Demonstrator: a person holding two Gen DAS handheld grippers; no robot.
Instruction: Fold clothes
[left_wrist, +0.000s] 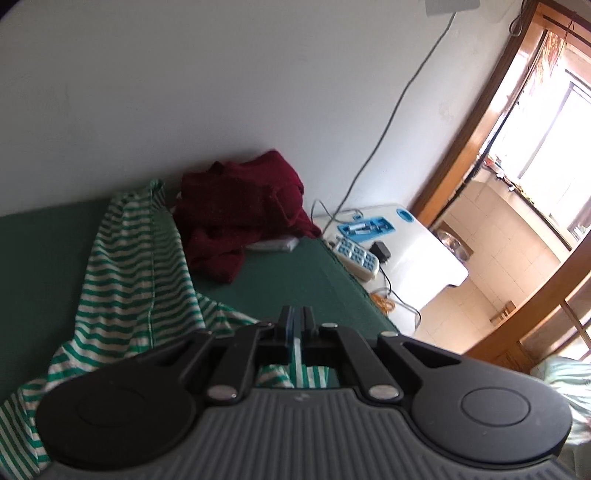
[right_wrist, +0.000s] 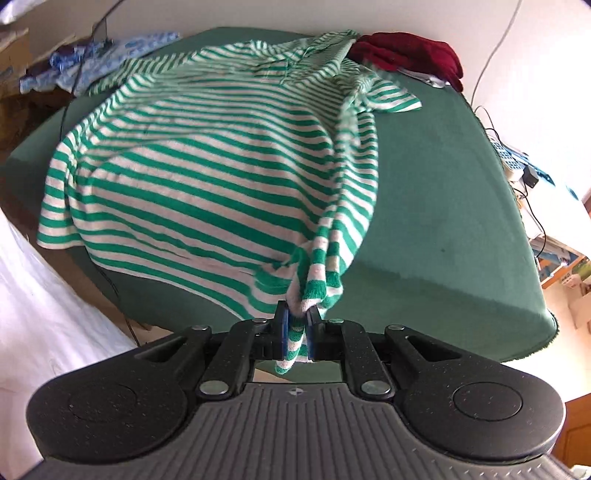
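Both units clamped on the green-striped shirt (right_wrist: 207, 162): right hand-held gripper (right_wrist: 297, 325) pinching a bunched hem corner at lower centre, left hand-held gripper (left_wrist: 295, 325) closed on thin fabric, apparently lifting the edge off the green table (right_wrist: 443, 221) to fold it.

On my right side the green table top (right_wrist: 443, 206) lies bare from the striped shirt (right_wrist: 207, 158) out to the right edge and the near right corner; I could pass there. The far right corner is blocked by a dark red garment (left_wrist: 243, 206) heaped against the wall, with a flat packet (left_wrist: 273, 244) just beside it. The shirt covers the left half. Beyond the right edge, cables (left_wrist: 391, 291) and a power strip (left_wrist: 356, 256) crowd the gap.
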